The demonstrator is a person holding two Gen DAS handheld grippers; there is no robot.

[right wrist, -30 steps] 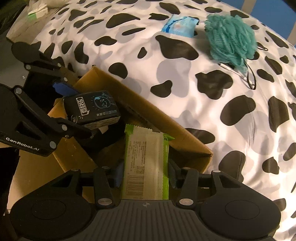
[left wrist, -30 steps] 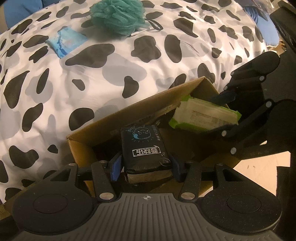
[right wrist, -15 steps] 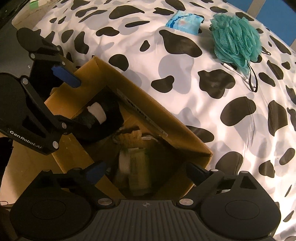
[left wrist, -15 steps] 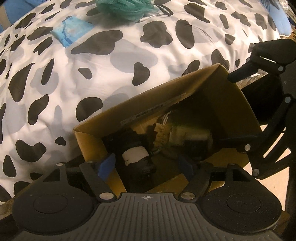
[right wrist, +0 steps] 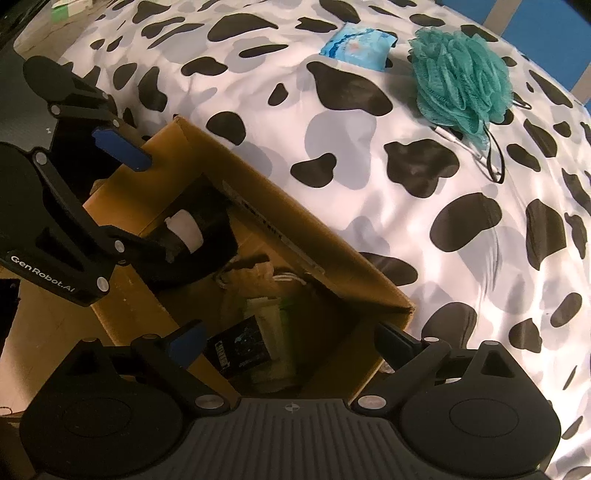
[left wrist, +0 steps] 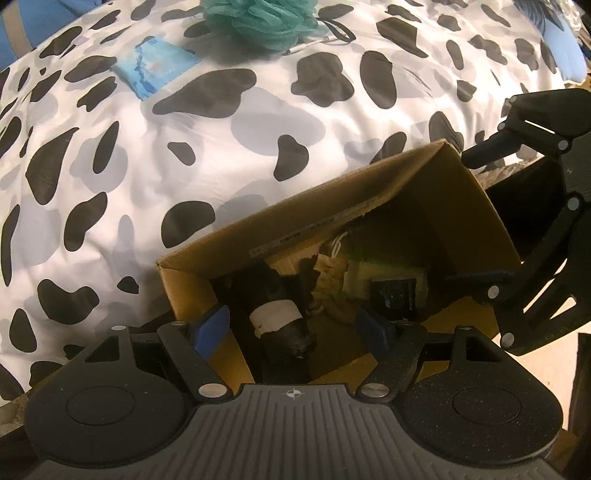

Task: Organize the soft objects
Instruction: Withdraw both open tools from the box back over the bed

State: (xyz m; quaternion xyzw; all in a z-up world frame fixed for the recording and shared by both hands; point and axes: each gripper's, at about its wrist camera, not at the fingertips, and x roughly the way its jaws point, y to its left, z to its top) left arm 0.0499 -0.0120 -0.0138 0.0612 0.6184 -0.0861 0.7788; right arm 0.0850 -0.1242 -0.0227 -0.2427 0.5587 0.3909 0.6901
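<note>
An open cardboard box [left wrist: 373, 192] [right wrist: 258, 199] stands against the cow-print bedding. Inside lie a black tissue pack [left wrist: 393, 297] [right wrist: 240, 347], a green-edged wipes pack [left wrist: 384, 271] [right wrist: 271, 317] and a dark bundle with a white band [left wrist: 275, 317] [right wrist: 188, 230]. My left gripper [left wrist: 295, 328] is open and empty above the box's near left side. My right gripper [right wrist: 291, 341] is open and empty above the box's near right corner. A teal bath pouf [left wrist: 258, 18] [right wrist: 461, 81] and a blue packet [left wrist: 155, 64] [right wrist: 356, 46] lie on the bedding.
The cow-print duvet [left wrist: 184, 147] [right wrist: 480, 240] fills the far side. Each gripper shows in the other's view, the right one [left wrist: 535, 221] at the box's right wall, the left one [right wrist: 74, 206] at its left wall. Bare floor [right wrist: 37, 332] lies beside the box.
Both grippers opened and let go: the black tissue pack and the green wipes pack dropped into the box. Both grippers have lifted back a little.
</note>
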